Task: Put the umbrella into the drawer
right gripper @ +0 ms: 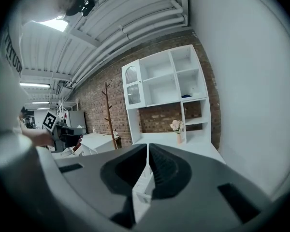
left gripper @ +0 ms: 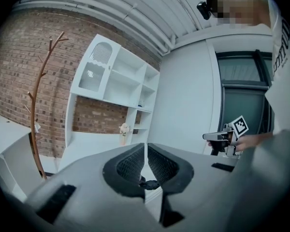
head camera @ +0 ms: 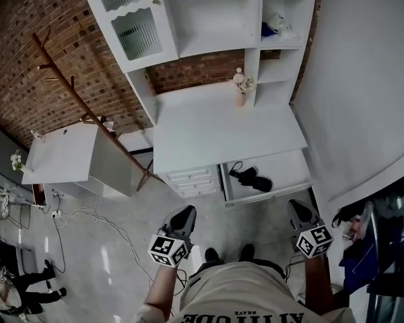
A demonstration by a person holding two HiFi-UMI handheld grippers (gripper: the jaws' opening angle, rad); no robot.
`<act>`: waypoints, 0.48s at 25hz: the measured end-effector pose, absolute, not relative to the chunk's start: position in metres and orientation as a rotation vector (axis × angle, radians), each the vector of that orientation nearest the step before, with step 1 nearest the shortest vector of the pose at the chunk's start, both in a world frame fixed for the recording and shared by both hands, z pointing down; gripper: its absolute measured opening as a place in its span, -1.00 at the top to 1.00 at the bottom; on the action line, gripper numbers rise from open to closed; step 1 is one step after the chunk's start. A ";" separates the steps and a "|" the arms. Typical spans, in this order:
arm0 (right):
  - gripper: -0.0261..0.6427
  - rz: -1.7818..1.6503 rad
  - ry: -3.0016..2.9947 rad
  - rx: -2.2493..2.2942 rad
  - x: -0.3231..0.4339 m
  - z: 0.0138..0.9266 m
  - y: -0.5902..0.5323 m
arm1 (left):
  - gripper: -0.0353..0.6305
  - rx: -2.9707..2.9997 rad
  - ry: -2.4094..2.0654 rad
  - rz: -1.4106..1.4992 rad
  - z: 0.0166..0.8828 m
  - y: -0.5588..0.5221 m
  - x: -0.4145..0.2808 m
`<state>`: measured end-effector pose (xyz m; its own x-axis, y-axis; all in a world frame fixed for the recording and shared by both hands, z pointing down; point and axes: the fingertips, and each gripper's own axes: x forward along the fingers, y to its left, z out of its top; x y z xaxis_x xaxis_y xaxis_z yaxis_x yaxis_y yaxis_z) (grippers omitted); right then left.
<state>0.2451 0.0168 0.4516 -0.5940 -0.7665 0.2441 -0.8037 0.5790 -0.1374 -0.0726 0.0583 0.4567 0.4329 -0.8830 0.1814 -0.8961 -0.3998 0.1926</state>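
The black umbrella [head camera: 251, 177] lies in the open drawer [head camera: 293, 170] below the table [head camera: 215, 133]. A strap seems to loop at one end, but it is too small to be sure. The left tongs [head camera: 186, 212] and right tongs [head camera: 298, 208] are both pressed together, empty, well apart from it.
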 end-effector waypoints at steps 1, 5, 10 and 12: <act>0.82 0.348 -2.650 1.332 0.243 0.449 0.018 | 0.77 2.431 -1.541 0.070 0.456 0.058 -0.075; 0.82 0.330 -2.663 1.339 0.235 0.441 0.023 | 0.77 2.448 -1.523 0.061 0.453 0.057 -0.080; 0.82 0.313 -2.666 1.353 0.232 0.436 0.024 | 0.77 2.474 -1.507 0.049 0.449 0.056 -0.079; 0.82 0.314 -2.667 1.358 0.232 0.435 0.024 | 0.77 2.479 -1.507 0.046 0.448 0.055 -0.078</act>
